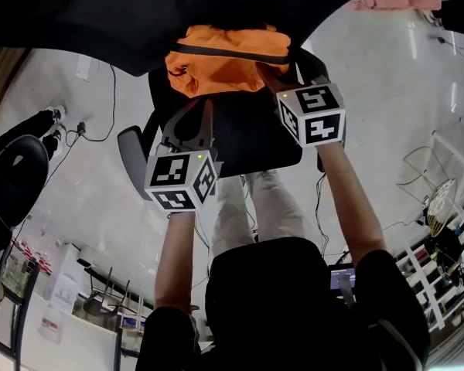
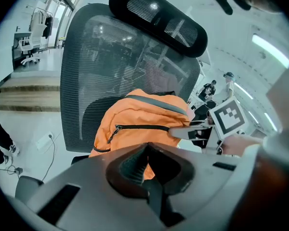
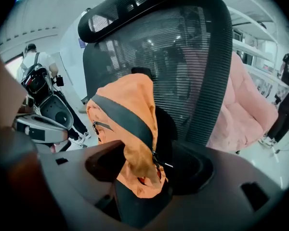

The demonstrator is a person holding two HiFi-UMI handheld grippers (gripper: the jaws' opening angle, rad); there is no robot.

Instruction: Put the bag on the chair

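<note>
Floor (image 1: pixel 387 76): pale, glossy.
Chair (image 2: pixel 86 71): mesh back; seat mostly hidden.
Bag (image 1: pixel 224 64): orange, upper edge cut off.
Right gripper (image 3: pixel 142 170): clamped on Bag fabric.
Left gripper (image 2: pixel 147 148): jaws together, empty.

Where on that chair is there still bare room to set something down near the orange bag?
The seat is bare in front of the orange bag, in the stretch between the left gripper and the right gripper. It is crowded at the bag's right edge, where the right gripper clamps its fabric.

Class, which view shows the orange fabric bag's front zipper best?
Left gripper view: the orange fabric bag faces it, zipper plain. Right gripper view shows its side, pinched by the right gripper; head view only a part.
</note>
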